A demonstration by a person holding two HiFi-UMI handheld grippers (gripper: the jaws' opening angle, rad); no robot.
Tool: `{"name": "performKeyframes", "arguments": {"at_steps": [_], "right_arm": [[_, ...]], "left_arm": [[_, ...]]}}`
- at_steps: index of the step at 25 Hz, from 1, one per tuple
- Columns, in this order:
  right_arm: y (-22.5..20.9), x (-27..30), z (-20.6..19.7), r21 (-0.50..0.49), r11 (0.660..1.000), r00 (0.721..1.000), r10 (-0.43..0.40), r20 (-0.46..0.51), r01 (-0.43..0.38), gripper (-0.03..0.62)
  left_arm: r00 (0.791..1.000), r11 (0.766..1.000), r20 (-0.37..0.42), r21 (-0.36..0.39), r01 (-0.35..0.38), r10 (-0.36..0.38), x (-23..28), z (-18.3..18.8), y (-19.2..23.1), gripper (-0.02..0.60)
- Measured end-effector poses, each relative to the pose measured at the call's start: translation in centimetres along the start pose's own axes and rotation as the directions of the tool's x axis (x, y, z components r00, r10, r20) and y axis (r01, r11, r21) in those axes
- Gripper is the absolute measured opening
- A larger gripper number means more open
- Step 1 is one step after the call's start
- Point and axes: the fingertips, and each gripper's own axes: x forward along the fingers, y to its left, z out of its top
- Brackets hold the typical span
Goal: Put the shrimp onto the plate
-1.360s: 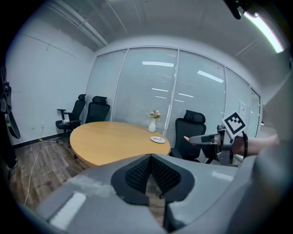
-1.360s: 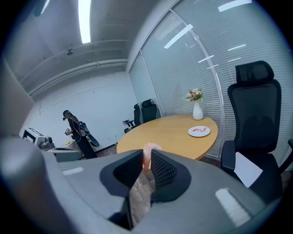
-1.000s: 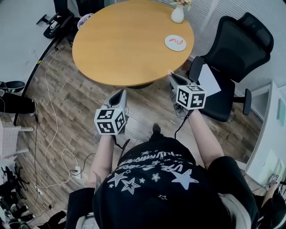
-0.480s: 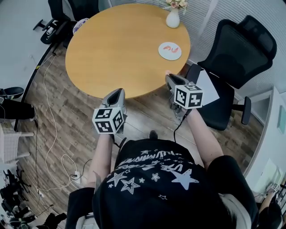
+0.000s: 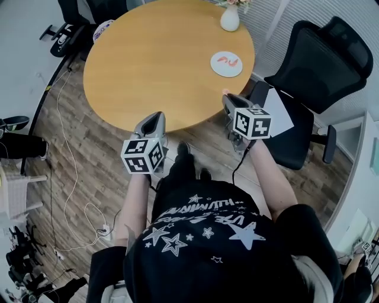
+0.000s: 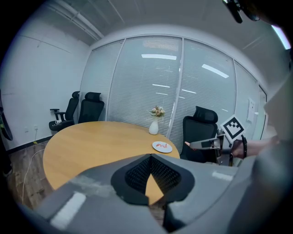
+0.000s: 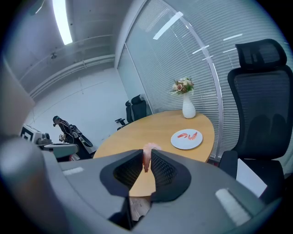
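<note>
A white plate (image 5: 227, 63) with two shrimps on it lies at the far right of the round wooden table (image 5: 160, 59); it also shows in the right gripper view (image 7: 187, 139) and the left gripper view (image 6: 162, 146). My right gripper (image 5: 227, 96) hovers at the table's near right edge, well short of the plate. Its jaws (image 7: 146, 155) are shut on a pink shrimp (image 7: 147, 157). My left gripper (image 5: 151, 118) hangs at the near edge, further left. Its jaws (image 6: 149, 156) are shut at the tips with nothing between them.
A white vase with flowers (image 5: 230, 18) stands just beyond the plate. A black office chair (image 5: 314, 65) with a white sheet (image 5: 277, 112) on its seat is close by on the right. More chairs (image 5: 65, 29) stand at the far left. Cables (image 5: 59, 148) trail over the wooden floor.
The person has stepped towards the table, and both grippers are now closer to its near edge. The right gripper still holds the shrimp.
</note>
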Motion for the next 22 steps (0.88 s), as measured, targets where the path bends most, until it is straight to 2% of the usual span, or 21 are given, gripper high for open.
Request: {"name": "performKeyframes", "arguments": {"at_steps": [12, 22], "right_arm": [[-3.4, 5.9, 2.4, 0.016, 0.992, 0.992, -0.122, -0.034, 0.123, 0.057], [-6.4, 11.2, 2.8, 0.025, 0.979, 0.975, -0.199, -0.094, 0.202, 0.057]], "left_arm": [[0.994, 0.995, -0.039, 0.002, 0.1, -0.1, 7.2, 2.6, 4.1, 0.002], [0.983, 0.988, -0.096, -0.008, 0.155, -0.155, 13.1, 3.6, 7.5, 0.002]]}}
